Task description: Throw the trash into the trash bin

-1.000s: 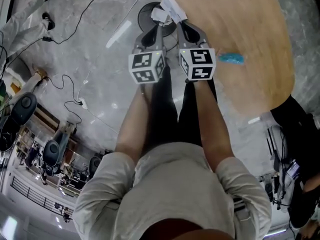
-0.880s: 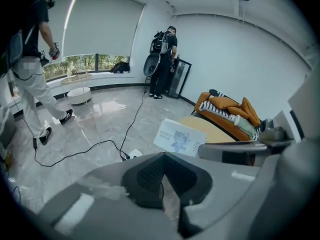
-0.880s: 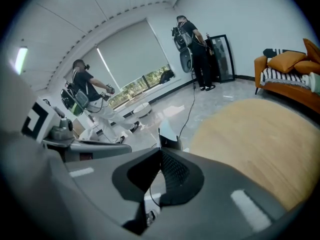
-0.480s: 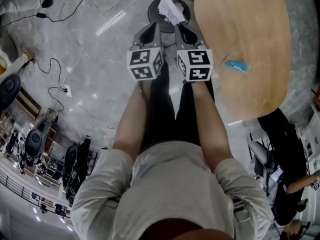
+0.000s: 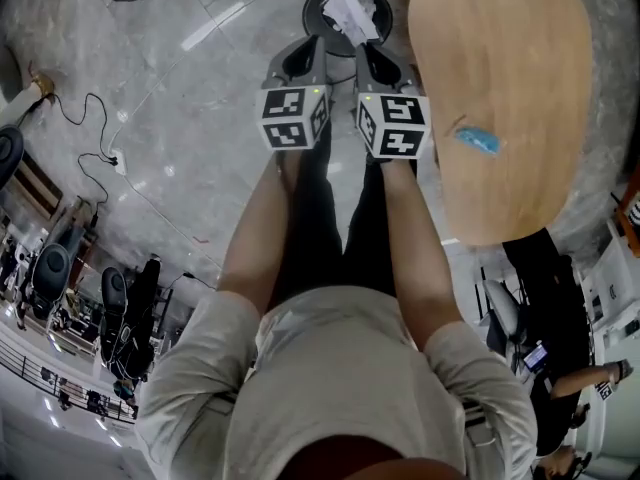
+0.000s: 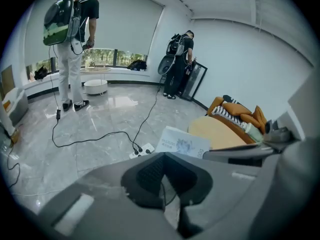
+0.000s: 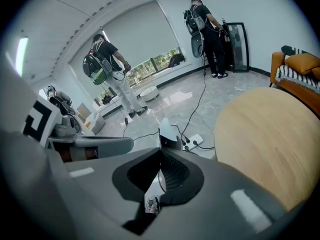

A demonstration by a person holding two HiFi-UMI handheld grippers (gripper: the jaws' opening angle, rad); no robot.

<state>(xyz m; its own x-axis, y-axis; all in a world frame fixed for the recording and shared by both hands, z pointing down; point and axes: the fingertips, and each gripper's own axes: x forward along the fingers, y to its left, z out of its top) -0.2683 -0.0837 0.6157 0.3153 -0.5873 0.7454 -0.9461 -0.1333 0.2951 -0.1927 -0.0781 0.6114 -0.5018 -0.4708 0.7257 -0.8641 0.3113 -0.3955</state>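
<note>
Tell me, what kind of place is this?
Probably a big office lounge or studio used for recording: a shiny stone floor with loose cables, a wide window wall, and people wearing backpacks.

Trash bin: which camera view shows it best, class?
The head view: the round black trash bin stands on the floor, partly hidden by the white paper. Neither gripper view shows the bin, only that paper.

Table [image 5: 500, 78] crowds bin [image 5: 312, 13] rightward (left floor [image 5: 180, 118] open).
</note>
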